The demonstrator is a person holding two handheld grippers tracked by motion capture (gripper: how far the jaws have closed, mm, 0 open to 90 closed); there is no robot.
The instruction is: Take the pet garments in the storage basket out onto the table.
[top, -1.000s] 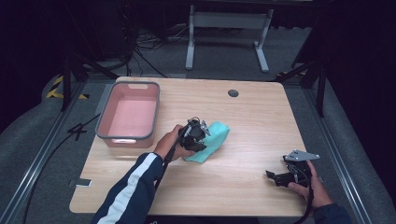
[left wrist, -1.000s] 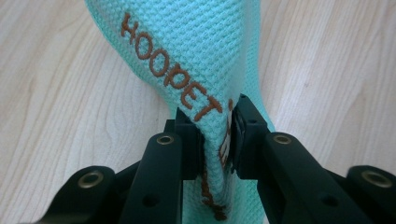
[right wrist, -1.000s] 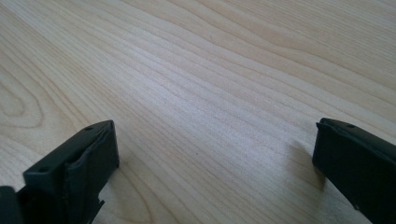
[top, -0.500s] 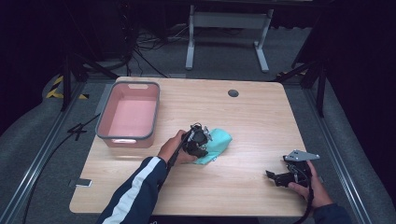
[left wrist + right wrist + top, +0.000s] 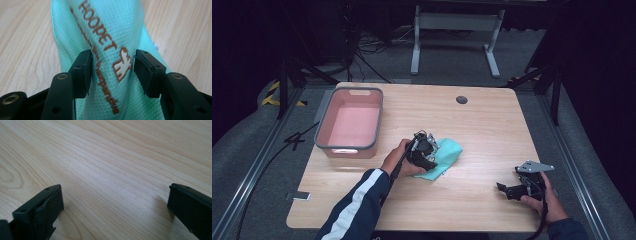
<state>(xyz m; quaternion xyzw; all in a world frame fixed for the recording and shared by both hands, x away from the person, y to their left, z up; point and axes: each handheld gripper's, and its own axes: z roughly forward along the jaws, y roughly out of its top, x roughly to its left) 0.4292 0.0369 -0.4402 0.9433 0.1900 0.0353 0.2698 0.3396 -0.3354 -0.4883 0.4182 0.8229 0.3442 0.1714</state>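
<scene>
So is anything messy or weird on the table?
Only a little. The green cloth lies bunched up instead of flat, with a raised fold between the left gripper fingers, which are not closed on it yet. The pink tub sits straight, and the right gripper rests open on bare wood. Nothing looks spilled or broken.

"HOOPET" on the teal cloth (image 5: 110, 37)
</scene>
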